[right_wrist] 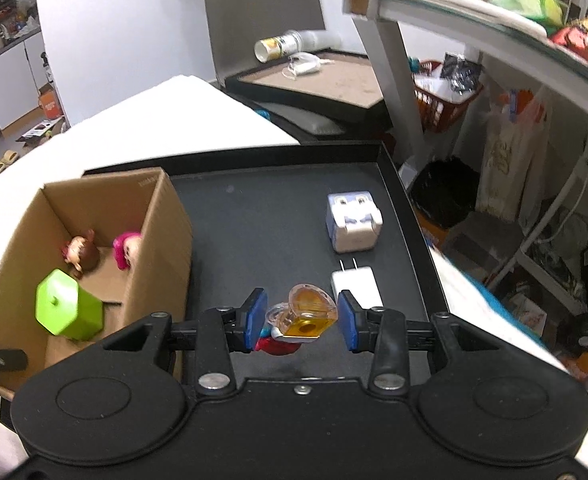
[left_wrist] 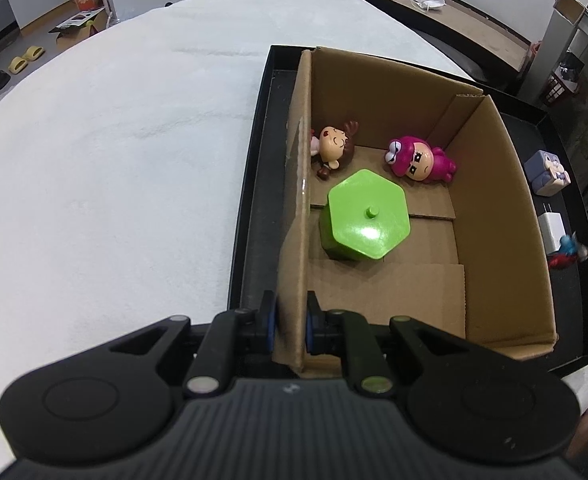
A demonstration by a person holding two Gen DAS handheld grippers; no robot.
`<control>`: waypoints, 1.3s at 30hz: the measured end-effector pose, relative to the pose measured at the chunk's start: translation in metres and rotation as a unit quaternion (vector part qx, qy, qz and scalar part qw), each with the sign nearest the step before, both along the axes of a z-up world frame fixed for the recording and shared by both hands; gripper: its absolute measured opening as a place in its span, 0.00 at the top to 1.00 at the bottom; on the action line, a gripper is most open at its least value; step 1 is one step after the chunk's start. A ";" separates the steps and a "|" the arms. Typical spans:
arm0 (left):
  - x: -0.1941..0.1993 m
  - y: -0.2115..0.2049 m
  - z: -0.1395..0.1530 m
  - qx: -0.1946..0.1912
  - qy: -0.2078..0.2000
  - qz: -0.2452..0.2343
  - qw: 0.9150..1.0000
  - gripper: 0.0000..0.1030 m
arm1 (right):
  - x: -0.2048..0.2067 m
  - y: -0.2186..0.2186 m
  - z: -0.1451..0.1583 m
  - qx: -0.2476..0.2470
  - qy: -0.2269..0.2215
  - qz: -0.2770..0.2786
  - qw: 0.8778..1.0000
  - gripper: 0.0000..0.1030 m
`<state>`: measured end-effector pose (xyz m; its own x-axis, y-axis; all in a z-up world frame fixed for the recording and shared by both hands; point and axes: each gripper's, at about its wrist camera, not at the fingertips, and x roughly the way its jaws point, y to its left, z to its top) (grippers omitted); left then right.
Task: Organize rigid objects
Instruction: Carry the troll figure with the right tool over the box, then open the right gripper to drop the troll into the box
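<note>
Toy figure (right_wrist: 300, 318): small figure with an amber translucent top and a red-and-blue body, on the black tray (right_wrist: 254, 208) at 6 o'clock of the white charger (right_wrist: 356, 286); in the left wrist view it shows only at the tray's 3 o'clock edge.
Right gripper (right_wrist: 300, 320): jaws wide, blue pads either side of the figure, the left pad near it, the right pad close to its amber edge; contact cannot be told, and the figure is not clamped.
Neighbours on tray: white charger just behind the figure, prongs toward 12 o'clock; a grey-blue cube toy (right_wrist: 354, 222) farther on at 12 o'clock.
Cardboard box (left_wrist: 494, 208): open-topped, standing on the tray at 9 o'clock of the figure; it holds a green hexagonal container (left_wrist: 364, 222), a brown-haired doll (left_wrist: 334, 146) and a pink doll (left_wrist: 418, 160), both dolls lying on the box floor.
Left gripper (left_wrist: 290, 326): jaws narrow, pinching the box's near-left wall, one pad inside and one outside; judged to steady the box.
Step in hand: judged as the pick of the toy figure, three items already boxed and three left on the tray.
Next move: judged to call for closing squarely on the figure's body, not the slick rounded top, then a lift over the box wall toward 9 o'clock, to free floor beside the green container.
Surroundings: white cloth-covered table (left_wrist: 114, 140) under the tray.
</note>
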<state>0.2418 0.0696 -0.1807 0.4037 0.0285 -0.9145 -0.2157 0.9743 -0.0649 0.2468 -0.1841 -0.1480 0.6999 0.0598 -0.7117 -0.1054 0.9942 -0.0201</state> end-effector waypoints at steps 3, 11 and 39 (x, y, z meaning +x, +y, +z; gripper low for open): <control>-0.001 0.001 0.001 -0.003 -0.002 0.001 1.000 0.88 | 0.000 0.007 0.010 0.000 -0.011 0.006 1.000 0.63; -0.002 0.001 -0.001 -0.008 -0.005 0.004 1.000 0.88 | 0.001 0.030 0.037 0.004 -0.040 0.025 0.999 0.63; -0.006 0.009 -0.003 -0.041 -0.011 -0.001 0.999 0.87 | 0.013 0.130 0.049 0.018 -0.043 0.093 0.995 0.63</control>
<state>0.2361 0.0788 -0.1834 0.4242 -0.0471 -0.9044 -0.2114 0.9659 -0.1495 0.2603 -0.0545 -0.0990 0.7329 0.2186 -0.6442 -0.2874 0.9578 -0.0019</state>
